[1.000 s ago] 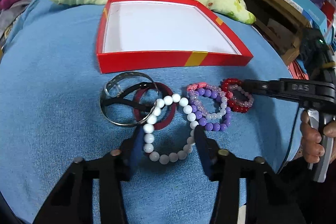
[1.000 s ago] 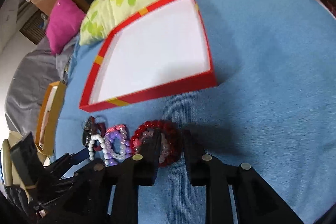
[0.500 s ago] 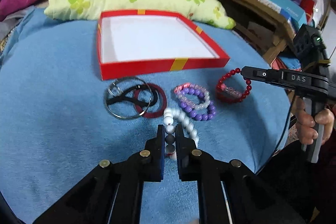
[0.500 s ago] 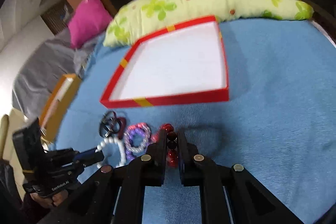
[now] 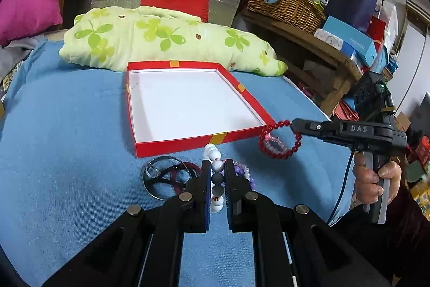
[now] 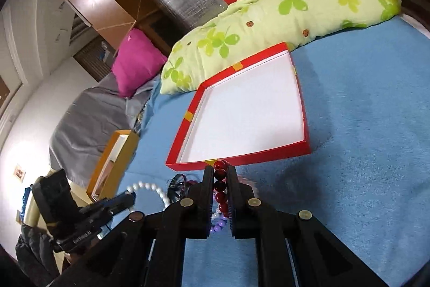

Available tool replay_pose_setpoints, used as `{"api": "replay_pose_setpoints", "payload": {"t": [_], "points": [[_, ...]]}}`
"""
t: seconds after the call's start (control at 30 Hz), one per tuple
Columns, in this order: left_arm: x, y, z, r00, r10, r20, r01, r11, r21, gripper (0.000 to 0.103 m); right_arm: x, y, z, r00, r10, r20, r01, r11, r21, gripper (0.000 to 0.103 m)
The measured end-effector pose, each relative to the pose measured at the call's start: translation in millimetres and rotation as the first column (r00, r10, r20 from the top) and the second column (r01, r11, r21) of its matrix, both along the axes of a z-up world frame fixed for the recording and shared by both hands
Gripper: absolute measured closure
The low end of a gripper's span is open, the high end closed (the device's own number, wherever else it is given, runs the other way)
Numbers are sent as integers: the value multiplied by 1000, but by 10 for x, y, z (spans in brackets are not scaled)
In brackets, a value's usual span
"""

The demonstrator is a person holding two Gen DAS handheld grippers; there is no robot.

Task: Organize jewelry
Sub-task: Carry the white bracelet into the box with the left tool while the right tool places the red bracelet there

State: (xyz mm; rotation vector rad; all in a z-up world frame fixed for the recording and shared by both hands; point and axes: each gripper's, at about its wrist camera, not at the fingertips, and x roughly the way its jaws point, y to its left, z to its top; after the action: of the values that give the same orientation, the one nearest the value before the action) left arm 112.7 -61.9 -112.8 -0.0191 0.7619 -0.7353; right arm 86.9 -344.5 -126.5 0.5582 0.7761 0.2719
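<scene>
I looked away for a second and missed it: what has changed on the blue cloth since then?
The left gripper closed on the white bead bracelet and lifted it. The right gripper closed on the red bead bracelet and raised it beside the red box. The box, still empty, the metal bangle and the purple bracelet stayed put.

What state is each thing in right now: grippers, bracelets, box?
left gripper: shut on the white bracelet, lifted
right gripper: shut on the red bracelet, lifted beside the box's near corner
red box: open, nothing inside
purple bracelet: lying on the blue cloth
metal bangle: lying on the cloth, overlapping the dark red ring
</scene>
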Motion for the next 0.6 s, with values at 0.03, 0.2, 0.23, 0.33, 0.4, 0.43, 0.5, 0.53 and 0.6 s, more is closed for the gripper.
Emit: {"api": "replay_pose_setpoints", "payload": {"t": [0.03,0.2,0.23,0.33,0.4,0.43,0.5,0.53,0.6], "points": [[-4,-20,-17,1000,-3,3,3,1000,12,93,18,15,-30,1000,0,-21,-1,1000,-15,93],[-84,-44,-44,1000,-19,13,18,999,33,93,6,-52,-157,996,17,-84,-14,999,36,93],[-89,-44,-43,1000,-18,12,18,999,32,93,-26,-81,-150,997,35,-62,-29,994,102,93],[-96,-49,-52,1000,-13,8,13,999,33,93,-12,-17,-169,995,-19,-97,11,997,-82,93],[-87,-51,-49,1000,-13,4,13,999,30,93,47,-72,-327,986,-4,-169,9,1000,26,93],[-77,-51,-34,1000,-16,1,16,1000,22,93,42,-87,-319,988,7,-156,5,997,76,93],[-41,-57,17,1000,-18,5,18,1000,11,93,-9,-48,-117,999,7,-48,-4,999,45,93],[3,-66,58,1000,-19,3,19,1000,5,93,-17,-44,-70,1000,12,-19,-11,998,61,93],[119,-95,159,1000,-24,11,24,1000,-1,93,40,-49,-6,1000,18,23,-21,993,120,93]]}}
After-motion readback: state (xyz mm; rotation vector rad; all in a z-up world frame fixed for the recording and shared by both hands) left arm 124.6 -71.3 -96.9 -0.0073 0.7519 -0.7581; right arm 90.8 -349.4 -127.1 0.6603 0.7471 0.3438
